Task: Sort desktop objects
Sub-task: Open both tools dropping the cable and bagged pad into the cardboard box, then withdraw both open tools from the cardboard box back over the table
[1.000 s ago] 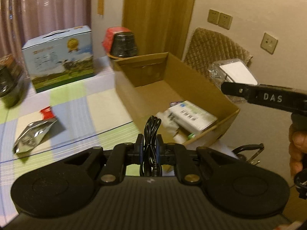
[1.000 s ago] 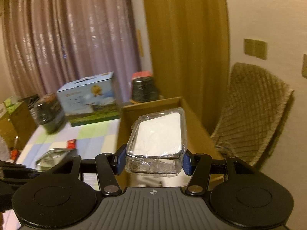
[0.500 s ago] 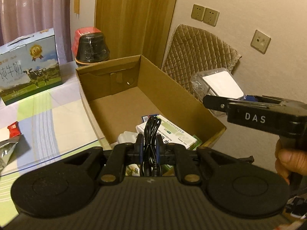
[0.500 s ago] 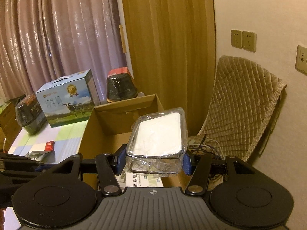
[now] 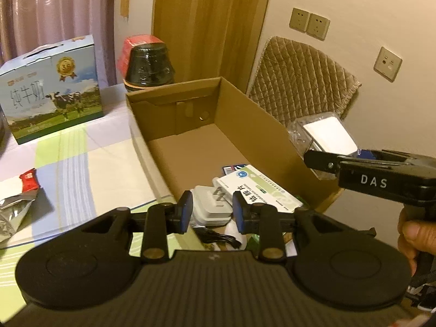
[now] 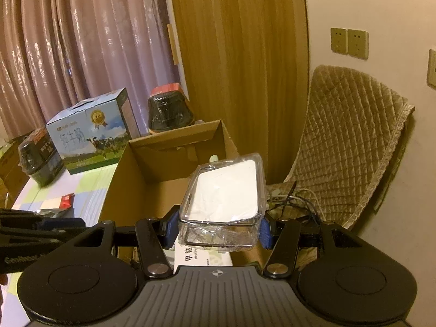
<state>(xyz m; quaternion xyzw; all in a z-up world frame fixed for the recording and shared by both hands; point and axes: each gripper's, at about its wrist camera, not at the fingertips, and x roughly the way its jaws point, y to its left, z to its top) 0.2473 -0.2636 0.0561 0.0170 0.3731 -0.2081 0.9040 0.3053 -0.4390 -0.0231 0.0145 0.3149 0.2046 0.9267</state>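
My left tool (image 5: 212,212) stands with its jaws parted and nothing between them, poised over the near end of the cardboard box (image 5: 261,125). Directly under it lies a black cable (image 5: 218,237), with a white charger (image 5: 209,207) and a white-and-green medicine box (image 5: 259,188) beside it on the box floor, so part of the sorting looks done. My right tool (image 6: 218,231) is clamped on a clear plastic case (image 6: 226,193) with a white insert, held above the right rim of the box and not yet set inside; that seems to be the step in hand. On the surface (image 5: 90,163) to the left, a silver foil pouch (image 5: 13,215) and a small red packet (image 5: 30,181) remain outside the box, so I judge them left to sort. The milk carton (image 5: 51,90) and black wrapped container (image 5: 148,65) stand farther back; I cannot tell whether they belong to the job.
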